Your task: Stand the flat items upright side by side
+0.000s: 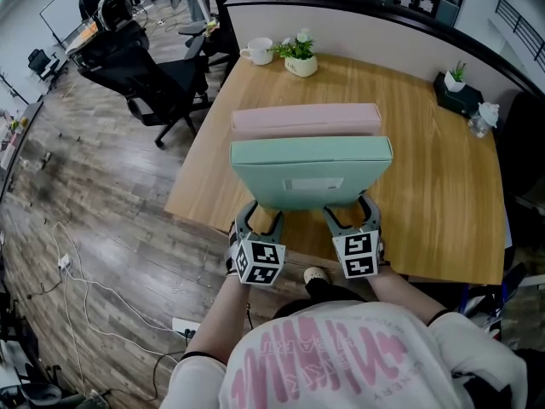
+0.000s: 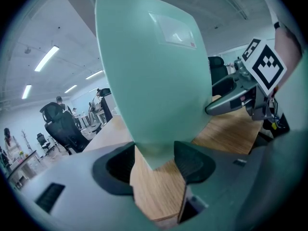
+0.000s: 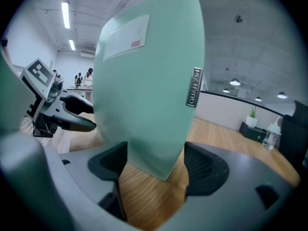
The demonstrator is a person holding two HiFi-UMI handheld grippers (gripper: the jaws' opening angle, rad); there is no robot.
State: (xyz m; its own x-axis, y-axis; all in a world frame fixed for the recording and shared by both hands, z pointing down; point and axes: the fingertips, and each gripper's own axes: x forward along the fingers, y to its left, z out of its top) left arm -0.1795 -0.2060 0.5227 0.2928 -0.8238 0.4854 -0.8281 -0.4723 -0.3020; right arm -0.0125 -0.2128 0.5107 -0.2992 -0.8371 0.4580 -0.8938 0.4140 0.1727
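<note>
**Q:** When viewed from above, largest first: what edges, what free room?

**A:** All round the left and near sides, plank floor (image 1: 77, 194). On it, wooden table (image 1: 434, 194), closed along the far side by a curved partition (image 1: 358, 24), cut on the left by a slanting edge, ending on the near side just at the two grippers. Widest bare wood to the right of the cases, out to the right-hand edge; a narrower bare strip to their left. Beyond the left edge and apart from it, office chair (image 1: 149, 79).

**Q:** And the task's items?

**A:** Close to the near edge, mint-green case (image 1: 311, 170), raised on its long lower edge, upright or nearly so, thick top edge uppermost, broad plain face toward the person. Resting on the wood or just above it: not clear. Just behind and parallel, pink case (image 1: 306, 119), seen only as a long narrow band.

**Q:** State of the tongs?

**A:** At the lower left corner of the green case, left gripper (image 2: 154, 160), jaws narrow and clamped on that corner. At the lower right, right gripper (image 3: 156, 160), jaws set wide, the case's edge between them, pads beside it rather than pressing.

**Q:** Smallest things?

**A:** Far left corner: mug (image 1: 256, 51) beside potted plant (image 1: 300, 56). Far right corner: black box (image 1: 467, 100). On the green face, pale label (image 1: 313, 183); on one side edge, metal badge (image 3: 194, 86).
</note>
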